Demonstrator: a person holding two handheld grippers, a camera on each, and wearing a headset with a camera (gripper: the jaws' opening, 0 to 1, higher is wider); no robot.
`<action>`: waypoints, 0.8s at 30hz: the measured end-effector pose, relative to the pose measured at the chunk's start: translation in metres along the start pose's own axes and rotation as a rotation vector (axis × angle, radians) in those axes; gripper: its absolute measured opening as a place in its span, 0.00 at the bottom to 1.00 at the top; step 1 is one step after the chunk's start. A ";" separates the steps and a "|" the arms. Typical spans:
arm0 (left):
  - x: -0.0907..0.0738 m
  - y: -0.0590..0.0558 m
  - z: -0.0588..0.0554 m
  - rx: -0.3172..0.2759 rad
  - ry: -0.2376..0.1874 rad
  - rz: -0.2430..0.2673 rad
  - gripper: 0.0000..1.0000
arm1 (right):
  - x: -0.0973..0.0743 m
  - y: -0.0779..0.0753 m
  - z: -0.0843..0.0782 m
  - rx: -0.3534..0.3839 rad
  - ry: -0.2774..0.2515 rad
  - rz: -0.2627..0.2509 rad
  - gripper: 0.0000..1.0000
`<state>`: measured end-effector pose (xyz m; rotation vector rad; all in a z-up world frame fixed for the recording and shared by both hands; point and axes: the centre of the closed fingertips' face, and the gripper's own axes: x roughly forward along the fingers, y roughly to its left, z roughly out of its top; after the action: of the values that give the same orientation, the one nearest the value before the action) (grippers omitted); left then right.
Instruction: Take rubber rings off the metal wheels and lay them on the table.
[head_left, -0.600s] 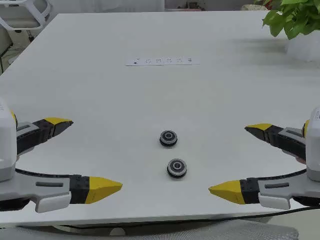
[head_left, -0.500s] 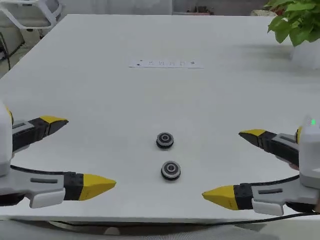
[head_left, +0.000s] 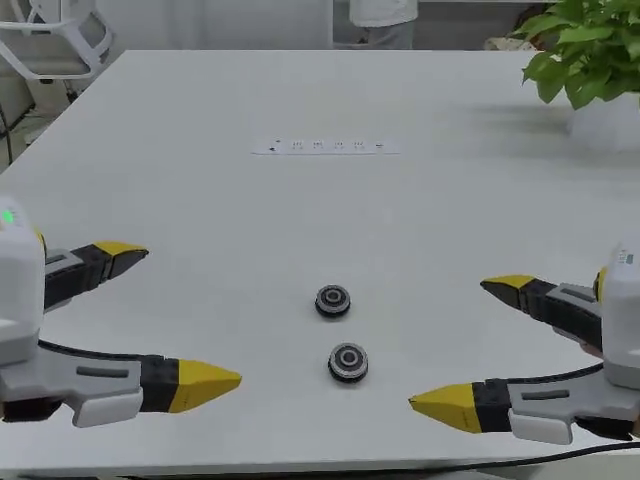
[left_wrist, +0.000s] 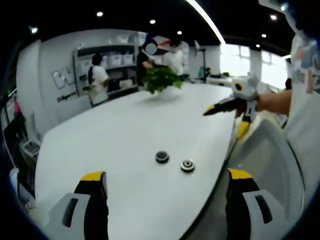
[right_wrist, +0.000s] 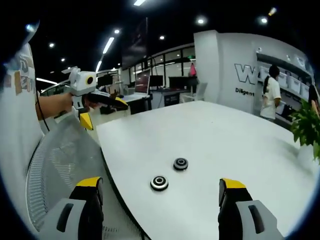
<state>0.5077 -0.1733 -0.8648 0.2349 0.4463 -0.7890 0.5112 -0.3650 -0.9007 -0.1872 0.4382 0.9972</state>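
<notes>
Head view is showing left tongs (head_left: 188, 316) and right tongs (head_left: 450, 344) both spread wide, empty, flanking two black-ringed metal wheels (head_left: 333, 301) lying on the white tabletop (head_left: 200, 180), while the left gripper view is catching people (left_wrist: 100, 82) standing by shelves (left_wrist: 114, 60).

Blk-silver wheels (head_left: 333, 301) — wht table (head_left: 200, 180), green plant (head_left: 585, 50).

Bright even ceiling light, soft shadows on table (head_left: 200, 180); fisheye views warped, dim edges.
</notes>
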 end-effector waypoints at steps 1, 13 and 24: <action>0.000 0.001 0.000 0.005 0.000 0.001 1.00 | 0.000 0.000 -0.001 0.001 0.003 -0.002 0.96; 0.000 0.001 0.001 0.007 -0.012 -0.011 1.00 | -0.003 0.000 -0.003 -0.013 0.012 -0.037 0.96; 0.001 0.002 0.002 0.027 -0.008 -0.020 1.00 | -0.008 -0.006 -0.010 -0.018 0.029 -0.054 0.97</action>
<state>0.5101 -0.1731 -0.8636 0.2527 0.4316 -0.8153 0.5093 -0.3778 -0.9064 -0.2290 0.4487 0.9470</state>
